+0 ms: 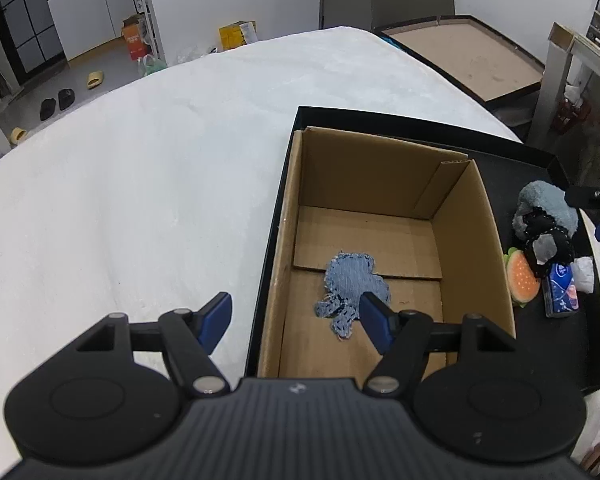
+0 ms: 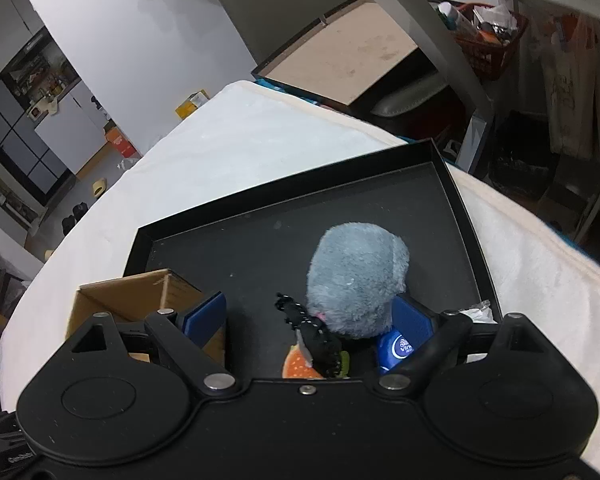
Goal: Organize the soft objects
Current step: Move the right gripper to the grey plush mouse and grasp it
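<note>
A cardboard box (image 1: 472,216) stands in a black tray (image 1: 512,160) on the white table. A blue denim piece (image 1: 350,282) lies flat on the box floor. My left gripper (image 1: 296,318) is open and empty above the box's near left edge. Right of the box lie a grey plush toy (image 1: 548,208), a hamburger plush (image 1: 522,280), a black lace item (image 1: 548,240) and a blue tissue pack (image 1: 562,290). My right gripper (image 2: 308,320) is open over the tray (image 2: 240,248), with the grey plush (image 2: 356,276) between its fingers, against the right pad (image 2: 414,322). The burger (image 2: 298,364) lies below.
The white fluffy table cover (image 1: 140,184) spreads left of the tray. A white crumpled tissue (image 1: 584,274) lies by the tissue pack. A board-topped table (image 1: 468,54) stands beyond the far edge. Shelving and clutter stand to the right.
</note>
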A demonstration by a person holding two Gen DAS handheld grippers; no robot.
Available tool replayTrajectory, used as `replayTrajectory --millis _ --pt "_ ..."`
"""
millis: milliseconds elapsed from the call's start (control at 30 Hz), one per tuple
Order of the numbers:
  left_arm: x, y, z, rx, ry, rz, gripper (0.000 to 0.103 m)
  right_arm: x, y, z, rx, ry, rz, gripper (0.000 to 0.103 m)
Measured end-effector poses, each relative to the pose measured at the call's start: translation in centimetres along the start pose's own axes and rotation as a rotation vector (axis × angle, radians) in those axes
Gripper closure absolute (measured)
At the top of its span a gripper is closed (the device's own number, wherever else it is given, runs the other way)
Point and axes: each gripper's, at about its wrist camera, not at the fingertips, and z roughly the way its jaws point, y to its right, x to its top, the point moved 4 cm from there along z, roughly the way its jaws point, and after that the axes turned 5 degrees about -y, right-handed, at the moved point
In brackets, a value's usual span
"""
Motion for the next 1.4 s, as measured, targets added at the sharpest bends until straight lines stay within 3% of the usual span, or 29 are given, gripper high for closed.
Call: replayTrajectory --millis 300,667,800,867,1033,1400 --pt "0.9 1.1 0.8 0.065 -0.031 0.015 0.034 0.5 2.3 1.9 -0.005 0.013 0.040 0.014" --pt "1.2 1.8 1.8 0.108 -0.053 0.023 0.034 0.6 5.1 4.5 0.051 -0.029 0.166 0.027" --pt "1.1 1.9 1.8 0.113 -0.058 0.035 0.034 0.2 5.7 5.6 0.096 -0.073 0.215 0.045" --pt "1.0 1.8 1.7 0.111 -0.057 0.037 0.034 0.0 6.0 5.9 0.138 -0.092 0.250 0.050" --pt "0.7 1.4 1.7 0.104 -0.060 0.025 0.034 0.1 5.7 4.9 0.132 -0.064 0.250 0.056" --pt "0.4 0.4 0.6 0.072 -0.035 0.006 0.034 0.3 4.9 1.3 0.130 0.001 0.228 0.057"
